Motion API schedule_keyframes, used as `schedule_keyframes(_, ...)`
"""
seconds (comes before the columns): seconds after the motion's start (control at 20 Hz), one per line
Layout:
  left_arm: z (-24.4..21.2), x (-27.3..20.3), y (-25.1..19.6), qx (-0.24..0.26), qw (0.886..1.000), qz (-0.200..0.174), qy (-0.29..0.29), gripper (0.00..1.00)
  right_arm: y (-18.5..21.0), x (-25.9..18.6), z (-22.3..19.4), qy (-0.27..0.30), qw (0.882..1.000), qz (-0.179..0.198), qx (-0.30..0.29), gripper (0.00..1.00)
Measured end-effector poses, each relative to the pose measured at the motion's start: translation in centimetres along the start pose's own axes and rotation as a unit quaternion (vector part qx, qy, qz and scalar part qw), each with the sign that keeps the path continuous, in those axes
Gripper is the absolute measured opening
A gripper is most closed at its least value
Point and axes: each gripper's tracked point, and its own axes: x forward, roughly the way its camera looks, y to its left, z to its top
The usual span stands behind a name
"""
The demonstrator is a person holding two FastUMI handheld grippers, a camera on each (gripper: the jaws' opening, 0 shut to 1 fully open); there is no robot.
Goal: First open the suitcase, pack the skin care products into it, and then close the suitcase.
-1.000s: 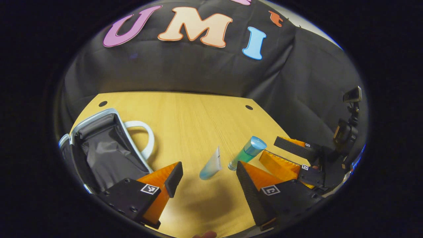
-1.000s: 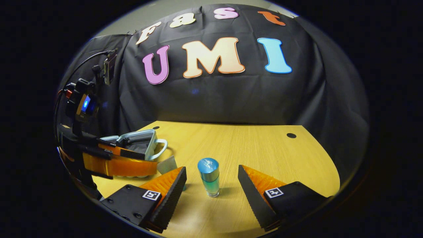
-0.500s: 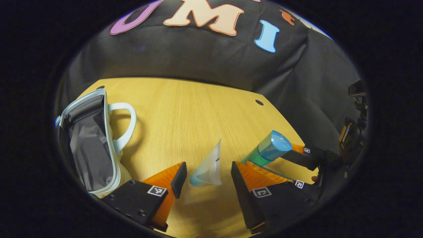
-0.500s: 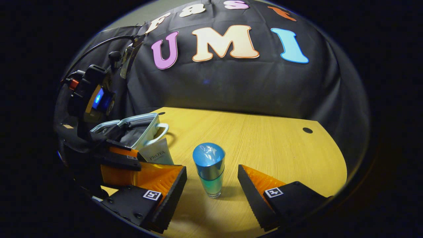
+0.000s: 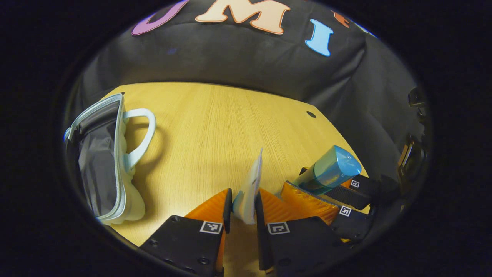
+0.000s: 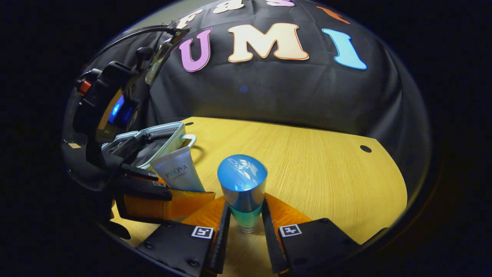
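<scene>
Left gripper view shows the left gripper (image 5: 243, 206) pinching the cream tube (image 5: 249, 188), the right gripper (image 6: 243, 221) clamping the blue-capped bottle (image 6: 243, 188), ready for lifting into the open suitcase (image 5: 102, 161).

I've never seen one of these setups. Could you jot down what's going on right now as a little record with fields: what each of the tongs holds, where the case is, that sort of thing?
Left tongs: shut on the white tube, which stands on end
Right tongs: shut on the blue-capped bottle, upright on the table
Suitcase: small, pale, lying open at the table's left, grey lining showing
Suitcase contents: no products seen inside yet
Table: light wood
Stage: both products gripped, not yet packed
</scene>
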Motion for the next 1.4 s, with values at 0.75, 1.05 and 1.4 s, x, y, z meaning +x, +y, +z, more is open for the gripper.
schedule_keyframes(0.75, 8.7, -15.9, 15.8, -0.104, 0.991, 0.084, -0.022, 0.26, -0.7, -0.6, -0.2, 0.011, 1.000, -0.012, 0.009, 0.39)
schedule_keyframes(1.05, 1.8, -14.2, 23.9, -0.177, 0.969, 0.118, 0.129, 0.23, -0.7, -1.8, 0.6, 0.025, 0.999, -0.023, 0.012, 0.40)
schedule_keyframes(1.4, -2.8, -12.5, 25.8, -0.230, 0.936, 0.123, 0.236, 0.27, 2.5, -5.0, 7.6, -0.003, 0.999, -0.013, 0.029, 0.39)
